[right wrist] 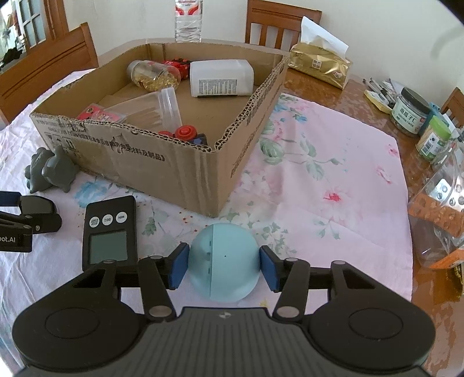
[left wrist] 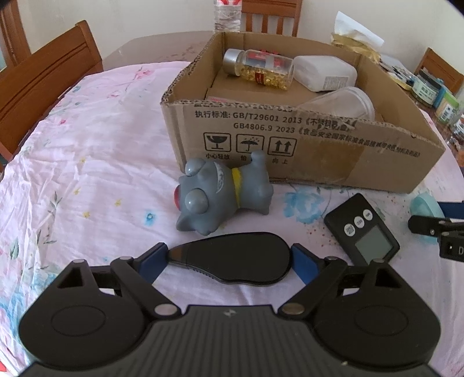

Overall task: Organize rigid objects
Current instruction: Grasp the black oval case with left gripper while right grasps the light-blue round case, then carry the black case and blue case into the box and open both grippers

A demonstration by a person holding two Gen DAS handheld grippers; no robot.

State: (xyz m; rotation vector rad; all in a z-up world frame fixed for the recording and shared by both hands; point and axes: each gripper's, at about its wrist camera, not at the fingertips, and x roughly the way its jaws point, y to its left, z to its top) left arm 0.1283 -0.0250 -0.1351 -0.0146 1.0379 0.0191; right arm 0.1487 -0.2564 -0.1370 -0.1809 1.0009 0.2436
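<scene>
Right now the right gripper (right wrist: pixel 223 265) has its blue pads (right wrist: pixel 178 265) pressed against both sides of a pale blue ball (right wrist: pixel 229 261) that sits on the floral tablecloth (right wrist: pixel 333 162), so it is clamped on the ball. Just left of the ball lies a black digital timer (right wrist: pixel 108 232), flat on the cloth, its three round buttons above a grey screen. Behind both stands an open cardboard box (right wrist: pixel 162 162), and inside it lie a clear bottle of yellow capsules (right wrist: pixel 153 74), a white plastic bottle (right wrist: pixel 221 76), a clear plastic jar (right wrist: pixel 162 108) on its side and some small red items I cannot make out.

Over on the other side, the left gripper (left wrist: pixel 229 262) stands with its fingers (left wrist: pixel 152 262) spread wide around a flat black oval object (left wrist: pixel 240 258) resting on the cloth; its left pad looks to touch the narrow end, while the right pad sits just beside the broad end, so I cannot tell whether it grips. Ahead of it a grey rubber dog toy (left wrist: pixel 223 192) with a yellow collar lies on its side, close against the front wall of the box.

Beyond the cloth, on the bare wooden table, stand a gold tissue pack (right wrist: pixel 322 65), several jars (right wrist: pixel 410 111) and a water bottle (right wrist: pixel 188 20), with wooden chairs (right wrist: pixel 278 24) around
</scene>
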